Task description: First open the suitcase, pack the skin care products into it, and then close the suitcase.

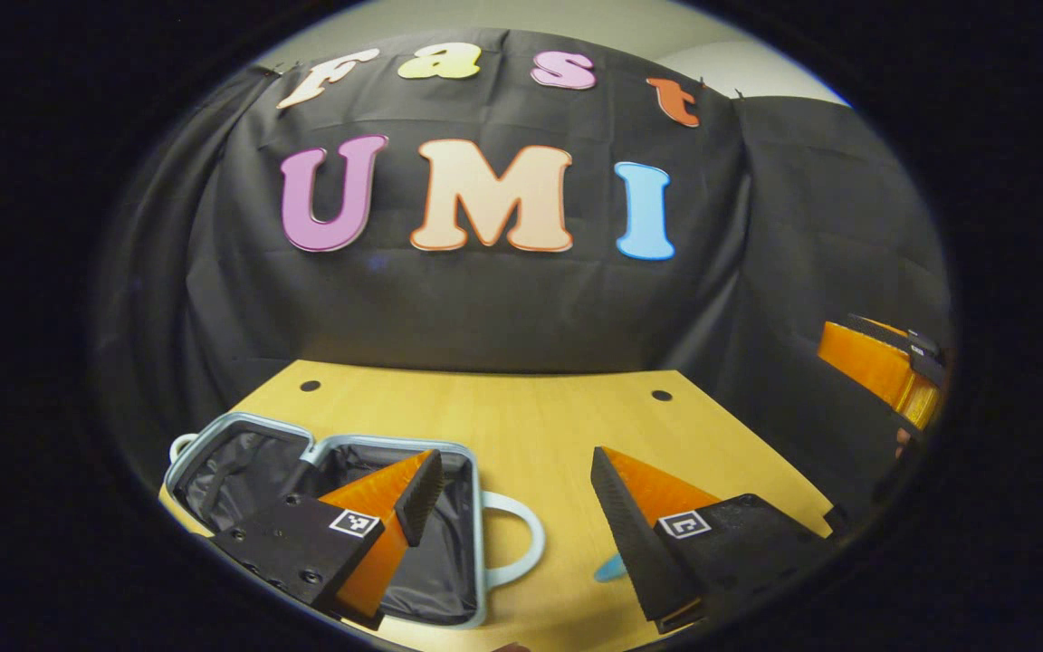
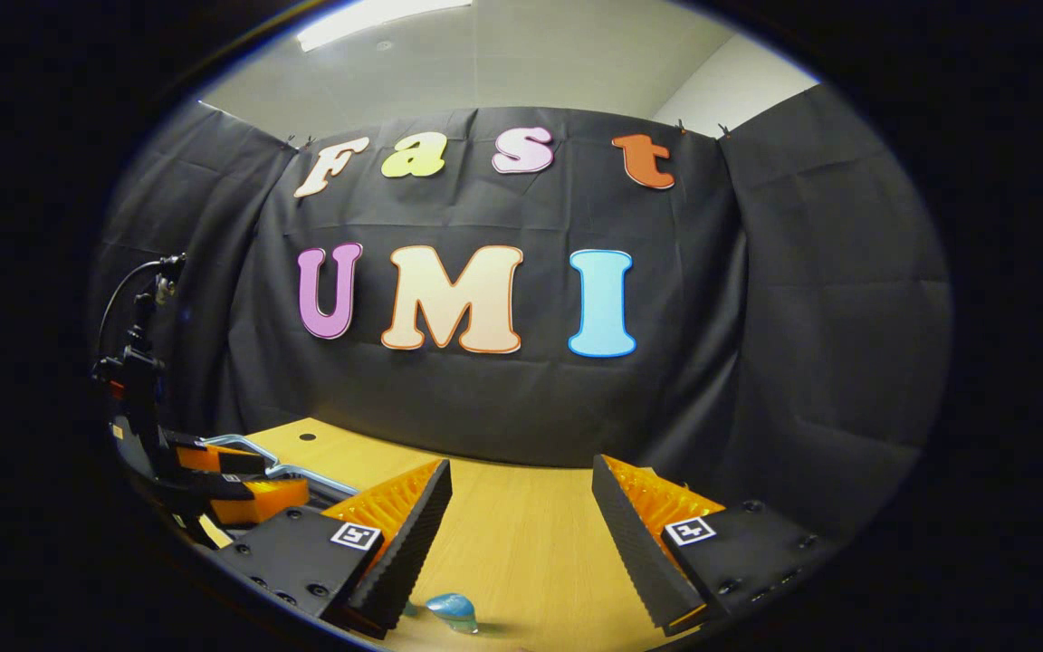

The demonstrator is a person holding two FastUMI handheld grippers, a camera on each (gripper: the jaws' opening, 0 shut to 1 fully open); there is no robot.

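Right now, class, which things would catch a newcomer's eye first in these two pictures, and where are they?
The open suitcase lies at the table's left end, its dark lining showing, seen in the left gripper view. A small blue item sits on the table between the right gripper's spread fingers. The left gripper hangs open by the suitcase.

A light wooden tabletop (image 1: 521,412) with two small dark round holes near its far edge stood against a black wrinkled cloth wall (image 1: 503,308) that wrapped around the booth on three sides. Above the cloth, a plain pale ceiling (image 2: 521,68) and a white wall corner (image 2: 739,81) showed, with a long bright ceiling light strip (image 2: 377,20) overhead.
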